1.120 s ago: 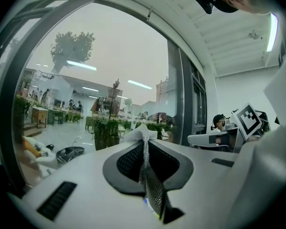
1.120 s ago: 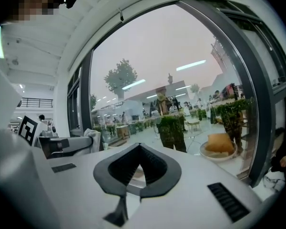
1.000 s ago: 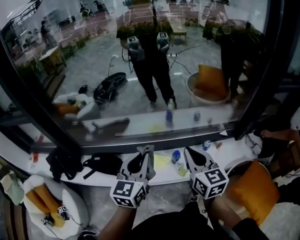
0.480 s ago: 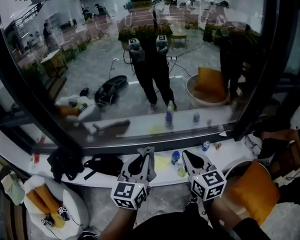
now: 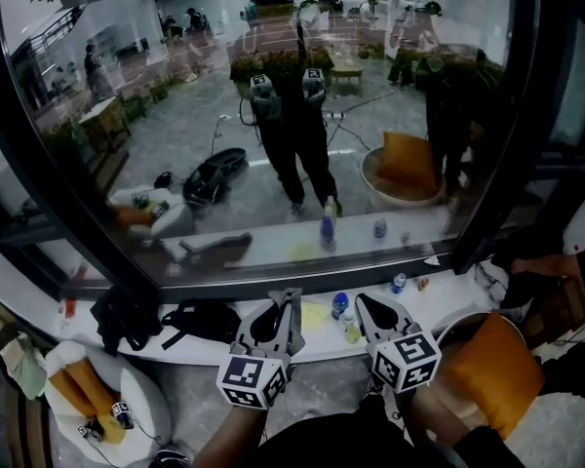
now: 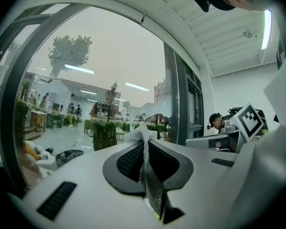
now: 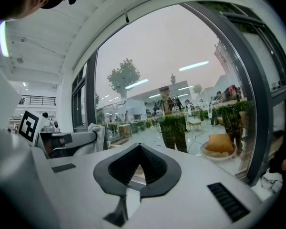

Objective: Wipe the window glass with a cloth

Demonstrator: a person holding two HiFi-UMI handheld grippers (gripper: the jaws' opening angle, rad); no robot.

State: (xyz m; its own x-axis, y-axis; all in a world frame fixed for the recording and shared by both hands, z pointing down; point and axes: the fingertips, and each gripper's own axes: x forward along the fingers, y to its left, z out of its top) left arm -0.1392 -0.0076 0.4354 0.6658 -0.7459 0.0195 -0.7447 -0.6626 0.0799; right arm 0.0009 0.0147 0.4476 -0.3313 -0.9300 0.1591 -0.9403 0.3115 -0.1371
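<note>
Cloth [image 6: 142, 135]: white, mesh-textured, pinched in the left gripper [image 5: 287, 298]; a small bunch pokes past the jaw tips, short of the window glass [image 5: 273, 115] and not touching it
Handling: I judge it light, soft and limp, so it will fold and drag on the pane; not fragile and unlikely to slip. Best held by a gathered bunch, leaving a pad free beyond the tips to press flat
Left gripper: clenched on the cloth, tips aimed at the lower glass
Right gripper [image 7: 140, 149]: jaws closed together with nothing between them, beside the left one, equally far from the glass
Window glass: large pane in a dark frame [image 5: 68, 193], reflecting the person and both grippers
Ledge [image 5: 448, 295]: white, just below the glass, carrying small bottles [image 5: 341, 305] and a black bag [image 5: 200, 318]
Progress: wiping looks not yet begun
</note>
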